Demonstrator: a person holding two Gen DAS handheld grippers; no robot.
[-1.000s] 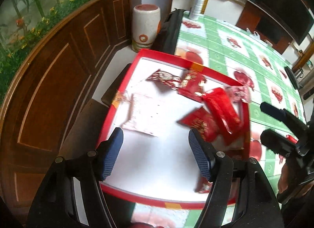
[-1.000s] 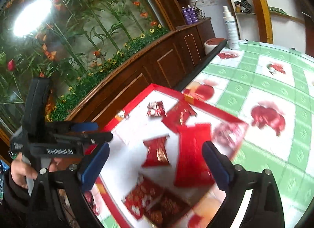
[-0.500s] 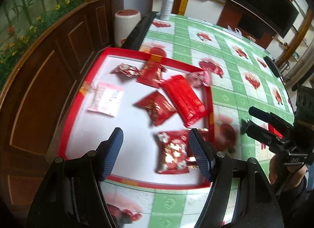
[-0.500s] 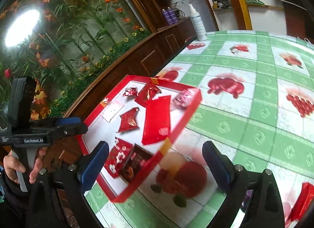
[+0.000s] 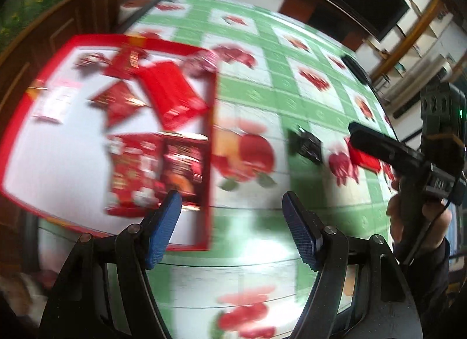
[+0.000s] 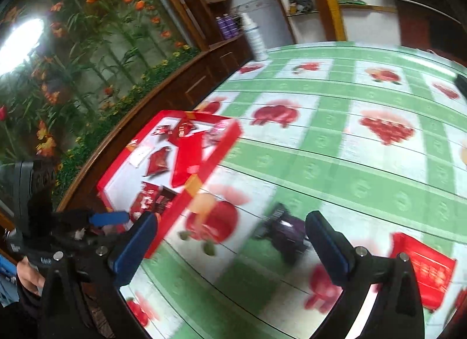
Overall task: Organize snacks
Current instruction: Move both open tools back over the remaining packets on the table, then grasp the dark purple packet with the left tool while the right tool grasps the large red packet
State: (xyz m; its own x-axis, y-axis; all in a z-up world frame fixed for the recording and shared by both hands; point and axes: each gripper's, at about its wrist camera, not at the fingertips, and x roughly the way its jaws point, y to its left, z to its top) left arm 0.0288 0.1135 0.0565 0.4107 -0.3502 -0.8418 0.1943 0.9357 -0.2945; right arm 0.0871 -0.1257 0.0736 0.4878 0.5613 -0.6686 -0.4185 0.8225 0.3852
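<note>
Green-checked tablecloth (image 5: pixel 248 251) now fills both views, red tray (image 5: pixel 208 164) slid left, both grippers' fingers spread, empty.

Snack packets (image 5: pixel 172 99) in tray (image 5: pixel 211 164), dark packet (image 5: pixel 306 146) right on table (image 5: pixel 262 237)

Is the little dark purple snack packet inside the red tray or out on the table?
Out. The dark purple packet lies on the green checked tablecloth, apart from the red tray, just ahead of the right gripper and its open jaws.

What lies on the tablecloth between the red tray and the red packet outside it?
In the right wrist view, a dark purple packet lies between the red tray and the red packet.
</note>
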